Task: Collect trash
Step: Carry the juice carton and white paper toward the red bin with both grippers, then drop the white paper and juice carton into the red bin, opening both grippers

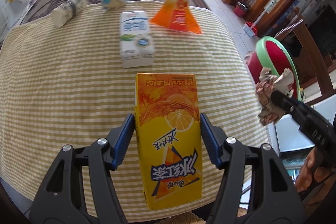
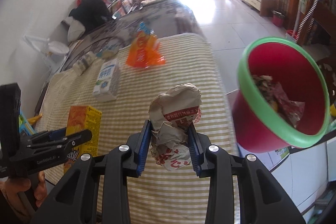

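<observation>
My left gripper (image 1: 167,129) is shut on a yellow iced-tea carton (image 1: 168,135), held above the striped cloth. In the right wrist view that carton (image 2: 84,119) shows at the left with the left gripper (image 2: 63,135) on it. My right gripper (image 2: 170,135) is shut on a crumpled paper ball (image 2: 176,112), which the left wrist view shows at the right as a paper ball (image 1: 271,96). A red bin with a green rim (image 2: 281,96) stands right of the table and holds crumpled trash. The bin (image 1: 275,56) sits behind the paper ball in the left wrist view.
On the striped cloth (image 1: 63,87) lie a white milk carton (image 1: 135,39), an orange snack bag (image 1: 178,14), a pale cylindrical package (image 1: 69,9) and a small blue wrapper (image 1: 114,0). Beyond the table's right edge is tiled floor (image 2: 226,20) with furniture along the walls.
</observation>
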The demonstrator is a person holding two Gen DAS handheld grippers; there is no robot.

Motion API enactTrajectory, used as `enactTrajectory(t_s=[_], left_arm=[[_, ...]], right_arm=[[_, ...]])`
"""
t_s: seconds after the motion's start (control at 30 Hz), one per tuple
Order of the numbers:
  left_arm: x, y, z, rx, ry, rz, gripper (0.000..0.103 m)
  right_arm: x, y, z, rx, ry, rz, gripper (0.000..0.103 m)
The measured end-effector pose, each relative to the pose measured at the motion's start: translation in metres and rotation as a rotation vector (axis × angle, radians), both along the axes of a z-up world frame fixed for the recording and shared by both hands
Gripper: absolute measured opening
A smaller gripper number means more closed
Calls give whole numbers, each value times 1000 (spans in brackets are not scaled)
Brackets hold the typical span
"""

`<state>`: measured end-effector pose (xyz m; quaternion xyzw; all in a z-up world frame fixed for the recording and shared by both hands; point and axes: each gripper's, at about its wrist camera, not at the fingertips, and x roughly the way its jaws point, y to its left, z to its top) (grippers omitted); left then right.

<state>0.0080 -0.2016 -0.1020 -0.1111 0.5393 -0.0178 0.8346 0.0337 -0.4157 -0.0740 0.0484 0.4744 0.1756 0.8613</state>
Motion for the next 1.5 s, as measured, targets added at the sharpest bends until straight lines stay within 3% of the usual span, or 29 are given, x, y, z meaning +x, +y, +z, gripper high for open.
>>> enactTrajectory(t_s=[0.3, 0.53, 0.57, 0.6, 0.67, 1.13, 1.3, 1.4, 1.5], left_arm=[[21, -48, 10, 4, -31, -103, 60], [41, -86, 25, 4, -69, -177, 60], [45, -93, 27, 3, -76, -192, 60], [48, -100, 30, 0, -81, -207, 60], [54, -111, 35, -9, -91, -232, 60], [108, -229, 68, -66, -206, -495, 60], [122, -270, 72, -48, -231, -575, 61], [127, -275, 80, -67, -242, -578, 74], [124, -266, 84, -81, -259, -552, 77]], right_arm=[[25, -94, 35, -20, -122, -241, 33], [43, -137, 29, -43, -121, -350, 38], [44, -142, 27, -47, -119, -362, 46], [45, -146, 26, -47, -114, -371, 61], [46, -155, 23, -40, -112, -402, 74], [-6, -236, 15, -44, -79, -647, 76], [-29, -253, 17, -38, -74, -709, 76], [-38, -253, 19, -48, -80, -722, 76], [-42, -253, 21, -43, -82, -725, 76]])
